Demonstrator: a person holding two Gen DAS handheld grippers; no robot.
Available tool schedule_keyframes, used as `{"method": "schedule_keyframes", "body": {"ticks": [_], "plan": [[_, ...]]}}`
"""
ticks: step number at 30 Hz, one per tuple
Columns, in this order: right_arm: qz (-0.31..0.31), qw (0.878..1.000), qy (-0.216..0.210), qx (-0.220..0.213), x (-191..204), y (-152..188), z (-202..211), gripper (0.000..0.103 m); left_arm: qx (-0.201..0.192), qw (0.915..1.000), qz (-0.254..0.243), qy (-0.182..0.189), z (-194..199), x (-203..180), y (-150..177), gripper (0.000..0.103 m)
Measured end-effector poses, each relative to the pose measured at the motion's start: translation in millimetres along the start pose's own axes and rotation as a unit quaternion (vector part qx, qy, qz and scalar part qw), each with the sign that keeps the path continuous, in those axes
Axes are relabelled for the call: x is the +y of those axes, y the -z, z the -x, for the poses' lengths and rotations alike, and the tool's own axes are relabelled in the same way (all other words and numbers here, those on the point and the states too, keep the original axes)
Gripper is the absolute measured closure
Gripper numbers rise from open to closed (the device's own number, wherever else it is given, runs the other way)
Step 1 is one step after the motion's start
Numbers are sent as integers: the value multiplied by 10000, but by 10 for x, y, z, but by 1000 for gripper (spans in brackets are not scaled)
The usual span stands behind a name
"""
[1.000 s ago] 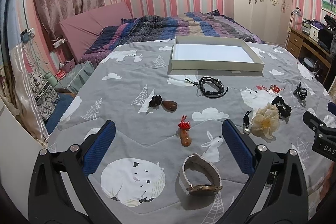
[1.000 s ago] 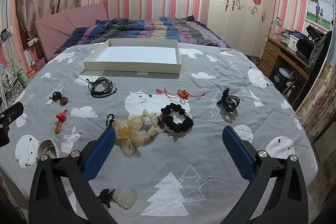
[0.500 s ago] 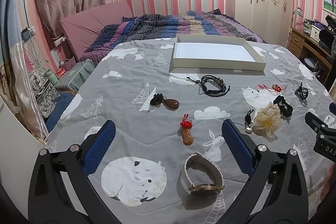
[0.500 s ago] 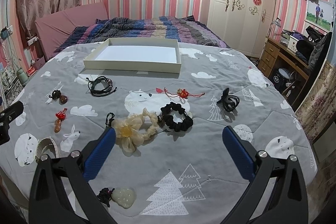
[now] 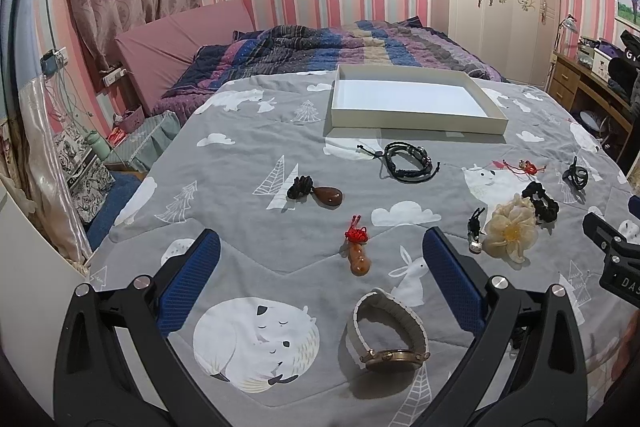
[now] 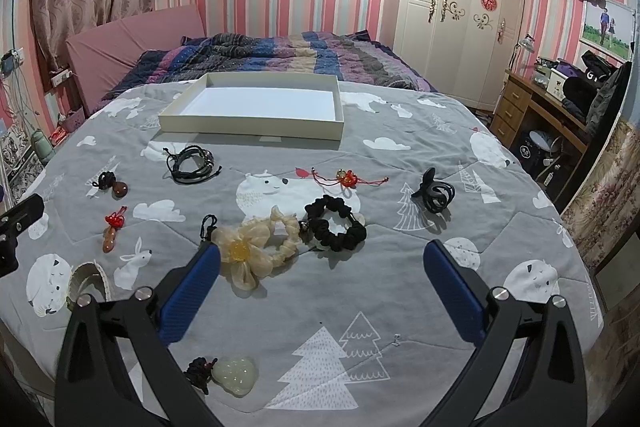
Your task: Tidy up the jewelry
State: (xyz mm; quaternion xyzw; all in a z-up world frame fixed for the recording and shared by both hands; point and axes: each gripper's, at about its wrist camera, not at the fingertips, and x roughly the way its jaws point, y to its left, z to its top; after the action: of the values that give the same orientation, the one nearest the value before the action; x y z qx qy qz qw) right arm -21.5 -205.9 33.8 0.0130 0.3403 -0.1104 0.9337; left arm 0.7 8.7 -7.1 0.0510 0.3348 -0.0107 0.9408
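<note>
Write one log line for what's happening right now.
left tool: open, above watch | right tool: open, empty | tray: empty

In the right wrist view, the watch (image 6: pixel 90 281) is partly hidden behind the right gripper's left finger (image 6: pixel 188 291). The left gripper's body (image 6: pixel 16 227) is cut off at the left edge. A blurred hand (image 5: pixel 624 351) shows at the left view's right edge.

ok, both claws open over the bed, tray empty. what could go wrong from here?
1. The quilt is soft, so a claw closing on the watch might pinch fabric too.
2. The cream scrunchie touches the black scrunchie; one may drag the other.
3. The jade pendant lies near the bed edge and could get knocked off.
</note>
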Motion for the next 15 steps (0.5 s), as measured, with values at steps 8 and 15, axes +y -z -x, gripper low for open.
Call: {"method": "schedule_keyframes", "body": {"ticks": [8,15], "plan": [[-28,10000,31,-16,-38,-9,-3,2,22,10000,-10,-2,-24,-11,-14,3],[-40,10000,88,-9,-58,-9,-14,2,72,10000,32,0,-56,21,-24,3]]}}
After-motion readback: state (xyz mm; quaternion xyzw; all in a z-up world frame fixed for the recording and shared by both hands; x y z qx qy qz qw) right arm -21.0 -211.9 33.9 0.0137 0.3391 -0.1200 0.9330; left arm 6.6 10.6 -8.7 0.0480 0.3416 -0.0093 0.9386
